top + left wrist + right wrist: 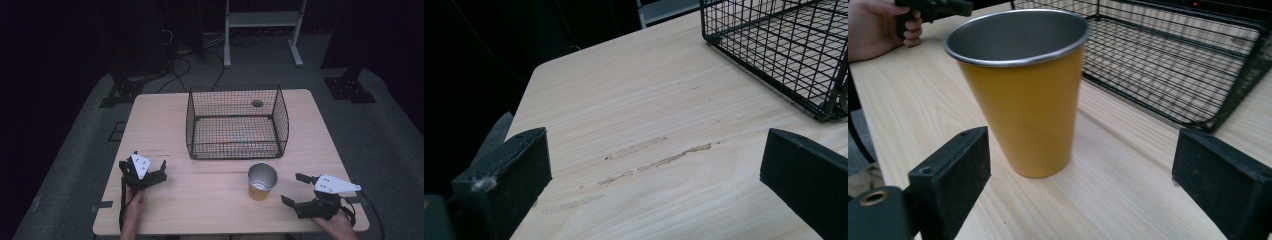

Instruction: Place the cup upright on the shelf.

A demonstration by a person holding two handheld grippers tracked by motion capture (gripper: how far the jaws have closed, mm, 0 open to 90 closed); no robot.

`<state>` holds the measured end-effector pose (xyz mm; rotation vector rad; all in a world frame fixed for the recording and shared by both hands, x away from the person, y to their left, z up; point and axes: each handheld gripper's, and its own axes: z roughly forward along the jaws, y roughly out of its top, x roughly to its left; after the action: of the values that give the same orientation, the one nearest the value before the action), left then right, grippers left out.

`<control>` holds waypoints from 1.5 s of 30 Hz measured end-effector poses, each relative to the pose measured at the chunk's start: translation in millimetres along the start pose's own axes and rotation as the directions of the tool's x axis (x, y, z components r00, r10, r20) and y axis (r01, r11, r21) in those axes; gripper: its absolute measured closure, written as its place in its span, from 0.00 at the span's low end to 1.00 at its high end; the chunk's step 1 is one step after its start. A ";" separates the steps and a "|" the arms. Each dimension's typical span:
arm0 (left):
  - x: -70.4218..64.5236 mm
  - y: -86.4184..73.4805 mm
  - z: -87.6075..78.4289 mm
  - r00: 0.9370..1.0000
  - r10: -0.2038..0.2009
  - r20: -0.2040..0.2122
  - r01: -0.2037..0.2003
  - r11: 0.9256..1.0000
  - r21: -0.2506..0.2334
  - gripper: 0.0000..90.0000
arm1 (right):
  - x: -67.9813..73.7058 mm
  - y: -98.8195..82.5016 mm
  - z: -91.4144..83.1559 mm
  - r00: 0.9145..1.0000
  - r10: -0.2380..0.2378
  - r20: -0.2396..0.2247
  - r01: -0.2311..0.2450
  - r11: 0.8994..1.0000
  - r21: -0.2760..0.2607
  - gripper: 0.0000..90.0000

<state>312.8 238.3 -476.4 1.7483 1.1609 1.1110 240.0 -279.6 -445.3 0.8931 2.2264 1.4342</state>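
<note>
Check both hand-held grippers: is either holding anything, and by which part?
Nothing is held. The right hand-held gripper is open beside the upright yellow cup, pads clear of it. The left hand-held gripper is open over bare table.

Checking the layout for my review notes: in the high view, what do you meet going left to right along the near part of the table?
Left gripper → yellow cup → right gripper. The wire basket stands farther back, so it is left out of this row.

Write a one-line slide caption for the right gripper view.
Open right gripper facing an upright yellow metal cup on the wooden table, wire basket behind.
</note>
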 end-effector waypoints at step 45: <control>-0.1 0.0 -0.1 1.000 0.001 0.000 -0.001 1.000 0.000 0.00 | 28.6 28.6 59.0 0.997 -0.054 -0.063 0.056 0.997 0.044 0.03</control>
<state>312.7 238.2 -476.5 1.7489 1.1601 1.1112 262.7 -211.8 -443.5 0.8058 2.3188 1.4090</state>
